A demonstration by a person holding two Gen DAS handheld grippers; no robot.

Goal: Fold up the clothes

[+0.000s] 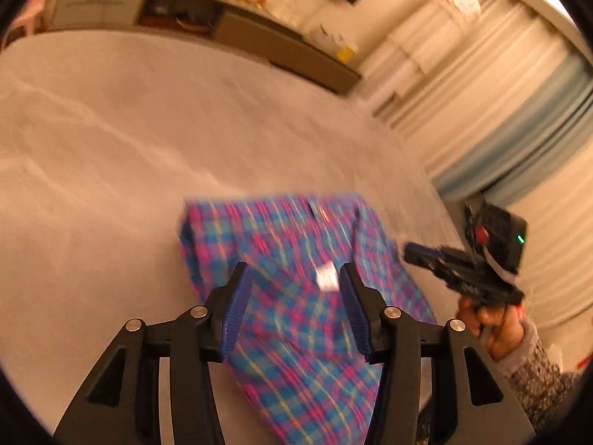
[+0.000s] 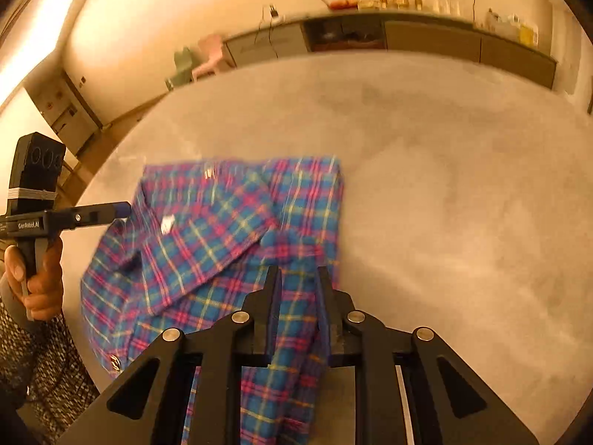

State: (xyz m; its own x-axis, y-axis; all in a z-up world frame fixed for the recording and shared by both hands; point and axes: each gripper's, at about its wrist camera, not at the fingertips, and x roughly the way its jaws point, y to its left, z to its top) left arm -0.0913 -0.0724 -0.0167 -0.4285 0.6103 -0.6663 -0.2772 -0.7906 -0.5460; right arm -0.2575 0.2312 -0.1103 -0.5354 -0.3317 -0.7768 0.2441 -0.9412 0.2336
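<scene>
A blue, pink and yellow plaid shirt (image 1: 296, 296) lies partly folded on a beige surface (image 1: 111, 148), with a white label (image 1: 328, 278) showing. My left gripper (image 1: 292, 274) hovers above it, jaws wide apart and empty. In the right wrist view the shirt (image 2: 207, 244) spreads left and forward, and my right gripper (image 2: 298, 274) is above its right edge, jaws a narrow gap apart with cloth seen beneath them. The right gripper also shows in the left wrist view (image 1: 415, 254), and the left gripper shows in the right wrist view (image 2: 122, 209).
A long low cabinet (image 2: 407, 40) with small items on top runs along the far wall. Pale curtains (image 1: 500, 111) hang at the right. Pink and green chairs (image 2: 207, 59) stand beyond the surface's far left edge.
</scene>
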